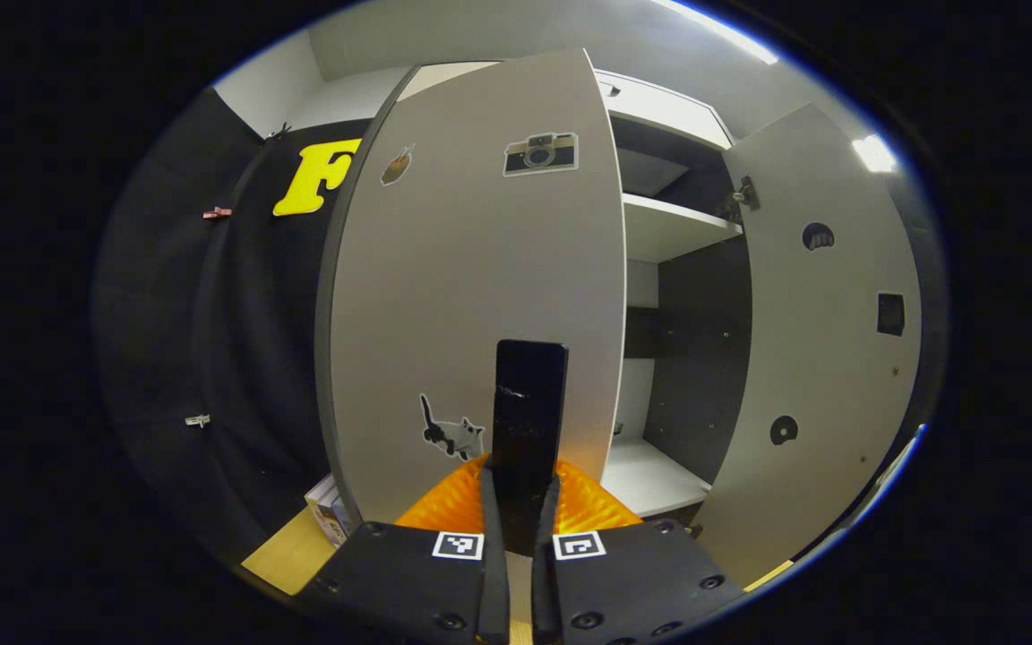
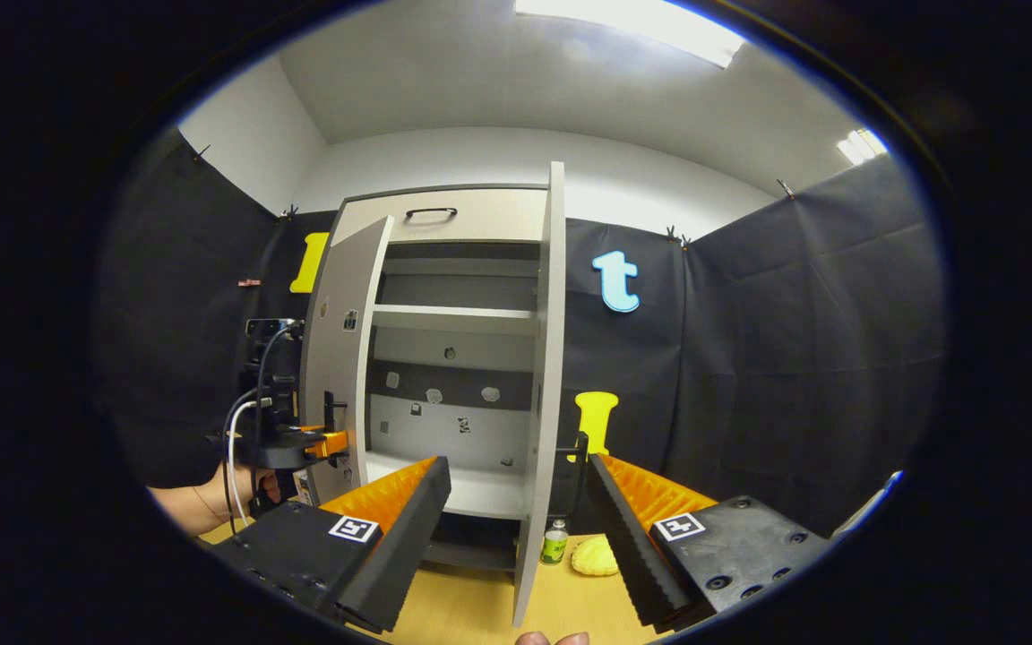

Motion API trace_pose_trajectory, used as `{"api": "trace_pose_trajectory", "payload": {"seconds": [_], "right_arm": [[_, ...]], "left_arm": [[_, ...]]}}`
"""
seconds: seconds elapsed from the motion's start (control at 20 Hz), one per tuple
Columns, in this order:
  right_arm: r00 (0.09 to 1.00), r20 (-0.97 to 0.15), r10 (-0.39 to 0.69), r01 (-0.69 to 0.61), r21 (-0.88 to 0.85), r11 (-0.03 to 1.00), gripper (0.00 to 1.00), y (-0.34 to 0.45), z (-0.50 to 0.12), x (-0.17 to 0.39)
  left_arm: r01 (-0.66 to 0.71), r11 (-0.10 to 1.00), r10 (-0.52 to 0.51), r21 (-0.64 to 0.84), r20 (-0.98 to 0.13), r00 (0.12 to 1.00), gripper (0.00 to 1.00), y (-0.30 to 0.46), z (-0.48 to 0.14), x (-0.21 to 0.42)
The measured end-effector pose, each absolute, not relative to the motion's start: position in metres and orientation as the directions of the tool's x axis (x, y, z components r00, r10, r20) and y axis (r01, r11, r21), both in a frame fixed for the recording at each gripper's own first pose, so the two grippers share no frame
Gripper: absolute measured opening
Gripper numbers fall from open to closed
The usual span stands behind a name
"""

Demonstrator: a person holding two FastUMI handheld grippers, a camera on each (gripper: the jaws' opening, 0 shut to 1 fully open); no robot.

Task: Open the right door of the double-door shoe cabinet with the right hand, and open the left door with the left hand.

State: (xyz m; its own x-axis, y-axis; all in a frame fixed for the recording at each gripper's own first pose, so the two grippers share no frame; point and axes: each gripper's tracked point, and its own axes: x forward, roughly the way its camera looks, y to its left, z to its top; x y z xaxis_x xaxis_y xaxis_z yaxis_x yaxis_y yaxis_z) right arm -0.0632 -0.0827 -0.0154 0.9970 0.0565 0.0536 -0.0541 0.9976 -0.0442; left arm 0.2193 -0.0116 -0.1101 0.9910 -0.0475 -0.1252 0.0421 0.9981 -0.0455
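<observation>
Open doorway [image 2: 458,394] between doors (shelves probably bare).

The left door [image 1: 471,296] is showing a smooth matt laminate; beside it, its handle [image 1: 529,412] is gleaming glossy; below, the tabletop [image 2: 480,609] is looking wooden.

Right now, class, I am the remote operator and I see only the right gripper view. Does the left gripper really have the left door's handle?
Observer: Yes. In the left gripper view the left gripper is shut on the black handle, with both fingers pressing on it.
Operator: How does the right door look from there?
Observer: The right door stands open, with its inner face and a hinge showing.
Operator: Anything near the handle?
Observer: A cat sticker on the left door, right beside the handle.
</observation>
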Motion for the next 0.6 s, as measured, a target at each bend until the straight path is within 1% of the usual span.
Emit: {"api": "trace_pose_trajectory", "payload": {"seconds": [0.15,0.45,0.6], "right_arm": [[0.996,0.062,0.067,-0.064,-0.047,0.997,0.96,-0.074,-0.013,-0.065],[0.995,0.043,0.089,-0.088,-0.025,0.996,0.95,-0.058,-0.022,-0.067],[0.994,0.024,0.107,-0.107,-0.01,0.994,0.96,-0.048,-0.029,-0.064]], "left_arm": [[0.052,0.997,-0.059,-0.054,-0.132,0.989,0.14,-0.003,-0.107,0.208],[0.069,0.995,-0.078,-0.07,-0.137,0.987,0.14,0.011,-0.106,0.193],[0.049,0.997,-0.056,-0.054,-0.143,0.988,0.13,0.021,-0.105,0.185]]}}
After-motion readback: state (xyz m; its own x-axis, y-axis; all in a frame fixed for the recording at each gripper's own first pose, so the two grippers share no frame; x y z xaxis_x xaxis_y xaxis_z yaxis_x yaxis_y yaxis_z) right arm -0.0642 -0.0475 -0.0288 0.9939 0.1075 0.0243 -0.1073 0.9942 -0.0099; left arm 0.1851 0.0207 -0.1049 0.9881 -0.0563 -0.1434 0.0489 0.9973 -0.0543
